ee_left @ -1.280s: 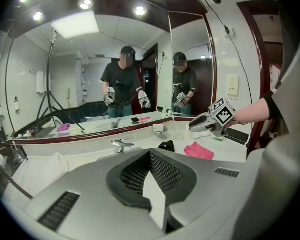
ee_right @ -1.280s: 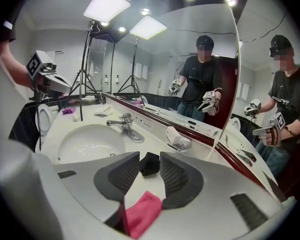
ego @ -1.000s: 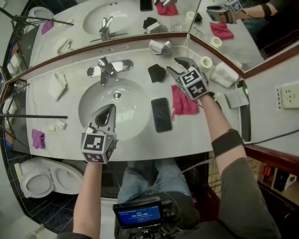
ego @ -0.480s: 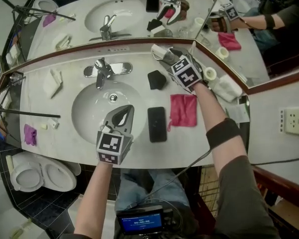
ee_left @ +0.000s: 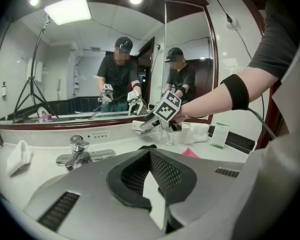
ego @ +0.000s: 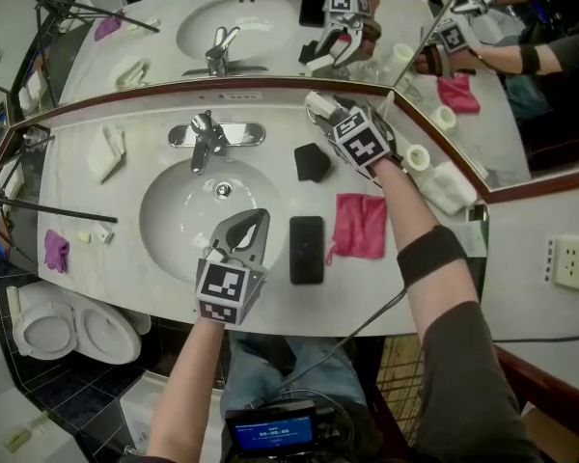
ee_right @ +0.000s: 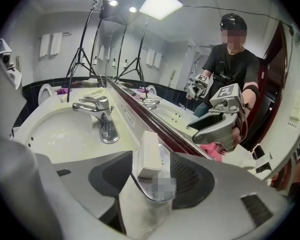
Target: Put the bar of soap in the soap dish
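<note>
A white bar of soap [ee_right: 150, 154] stands on edge in a shiny metal soap dish [ee_right: 142, 184] at the back of the counter, by the mirror. In the head view the soap [ego: 315, 100] shows just past my right gripper [ego: 326, 114]. My right gripper [ee_right: 152, 171] straddles dish and soap. Its jaws have just been closing a little, and its pads stand clear of the soap on both sides. My left gripper [ego: 251, 220] hangs shut and empty over the front rim of the sink basin [ego: 174, 220]. The left gripper [ee_left: 152, 156] points toward the mirror.
A faucet [ego: 205, 135] stands behind the basin. A black phone [ego: 306, 249] and a pink cloth [ego: 359, 225] lie right of it, with a small black object [ego: 312, 162] further back. Paper rolls [ego: 417, 155] and a white towel [ego: 449, 189] crowd the right corner.
My right gripper moved from over the pink cloth back to the soap dish by the mirror. My left gripper shifted right along the basin's front rim, toward the phone.
</note>
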The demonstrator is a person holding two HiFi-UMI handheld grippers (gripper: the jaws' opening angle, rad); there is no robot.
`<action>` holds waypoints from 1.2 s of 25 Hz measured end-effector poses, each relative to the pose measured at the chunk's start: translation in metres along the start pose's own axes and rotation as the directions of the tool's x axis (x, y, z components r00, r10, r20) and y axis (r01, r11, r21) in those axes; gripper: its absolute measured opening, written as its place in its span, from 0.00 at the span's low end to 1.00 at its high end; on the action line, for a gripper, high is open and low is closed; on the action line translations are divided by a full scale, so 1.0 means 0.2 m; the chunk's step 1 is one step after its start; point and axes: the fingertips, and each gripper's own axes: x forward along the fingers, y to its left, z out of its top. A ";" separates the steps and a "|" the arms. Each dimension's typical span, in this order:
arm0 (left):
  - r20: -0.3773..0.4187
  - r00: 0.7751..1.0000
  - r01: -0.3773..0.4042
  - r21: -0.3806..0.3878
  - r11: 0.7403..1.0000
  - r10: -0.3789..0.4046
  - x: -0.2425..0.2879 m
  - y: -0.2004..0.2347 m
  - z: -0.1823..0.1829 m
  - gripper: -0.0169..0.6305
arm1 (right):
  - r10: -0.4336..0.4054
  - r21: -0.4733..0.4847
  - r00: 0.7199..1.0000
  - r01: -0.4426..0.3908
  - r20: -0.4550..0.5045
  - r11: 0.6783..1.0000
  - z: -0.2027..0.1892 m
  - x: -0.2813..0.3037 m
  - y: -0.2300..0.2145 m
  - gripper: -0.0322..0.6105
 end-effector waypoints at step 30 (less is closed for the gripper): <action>-0.013 1.000 0.007 0.016 1.000 -0.007 -0.12 -0.03 0.01 0.03 | 0.137 -0.181 0.990 -0.130 0.029 0.975 0.01 -0.35 0.28 0.25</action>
